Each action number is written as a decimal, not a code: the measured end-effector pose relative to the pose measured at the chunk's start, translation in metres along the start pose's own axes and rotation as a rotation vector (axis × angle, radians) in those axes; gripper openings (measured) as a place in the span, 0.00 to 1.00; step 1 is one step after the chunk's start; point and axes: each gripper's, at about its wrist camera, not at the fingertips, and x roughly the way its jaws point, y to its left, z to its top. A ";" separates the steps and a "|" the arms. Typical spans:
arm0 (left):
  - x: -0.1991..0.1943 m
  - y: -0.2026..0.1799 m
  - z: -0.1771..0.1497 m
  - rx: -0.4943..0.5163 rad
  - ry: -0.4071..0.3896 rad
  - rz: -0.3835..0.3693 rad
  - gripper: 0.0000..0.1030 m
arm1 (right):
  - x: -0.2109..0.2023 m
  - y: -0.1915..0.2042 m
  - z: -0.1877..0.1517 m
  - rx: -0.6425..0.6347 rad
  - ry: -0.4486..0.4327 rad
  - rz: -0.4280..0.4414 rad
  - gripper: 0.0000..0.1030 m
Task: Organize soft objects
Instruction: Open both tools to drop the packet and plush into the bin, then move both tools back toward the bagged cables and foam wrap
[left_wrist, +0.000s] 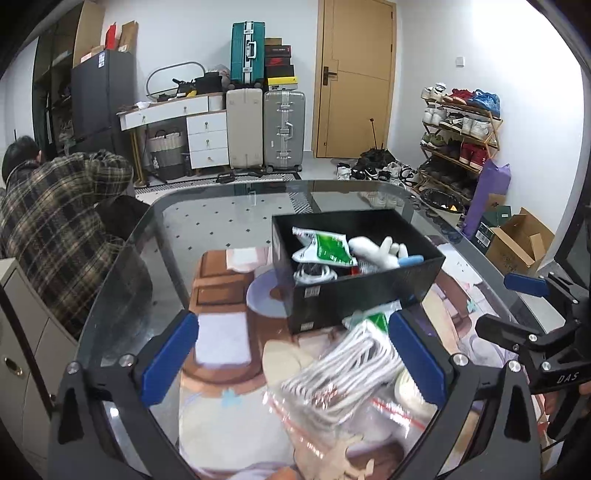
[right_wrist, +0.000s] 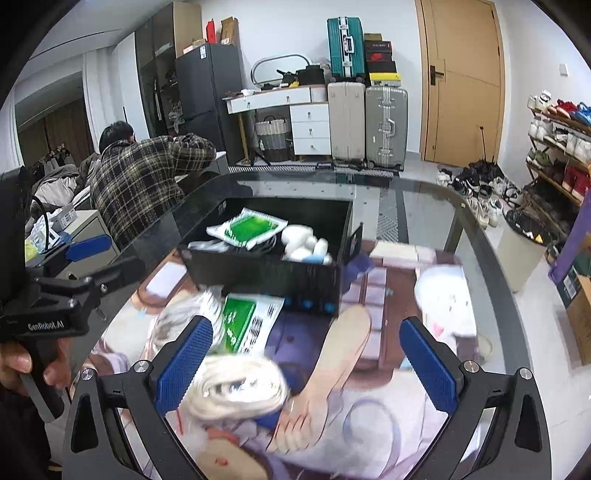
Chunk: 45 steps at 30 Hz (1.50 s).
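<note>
Hovering spread: left tool (left_wrist: 291, 354), right tool (right_wrist: 306, 358), near black box (left_wrist: 369, 295) edge.

Bagged white cords (left_wrist: 343, 373) beside black box (left_wrist: 369, 299)

Left gripper (left_wrist: 291, 363) and right gripper (right_wrist: 306, 363): black frames, blue textured pads, silver screws; white lettering "DAS" and "GenRobot.AI" on bodies; bare fingers (right_wrist: 16, 360) on handle, possibly dark sleeve
</note>
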 end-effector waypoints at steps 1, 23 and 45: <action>-0.003 0.003 -0.004 -0.003 0.003 0.001 1.00 | -0.002 0.002 -0.003 0.001 0.005 0.003 1.00; -0.006 0.003 -0.063 -0.008 0.089 0.001 1.00 | -0.001 0.046 -0.070 0.010 0.139 0.103 1.00; 0.008 0.010 -0.076 -0.019 0.119 -0.025 1.00 | 0.033 0.078 -0.086 -0.144 0.184 0.050 1.00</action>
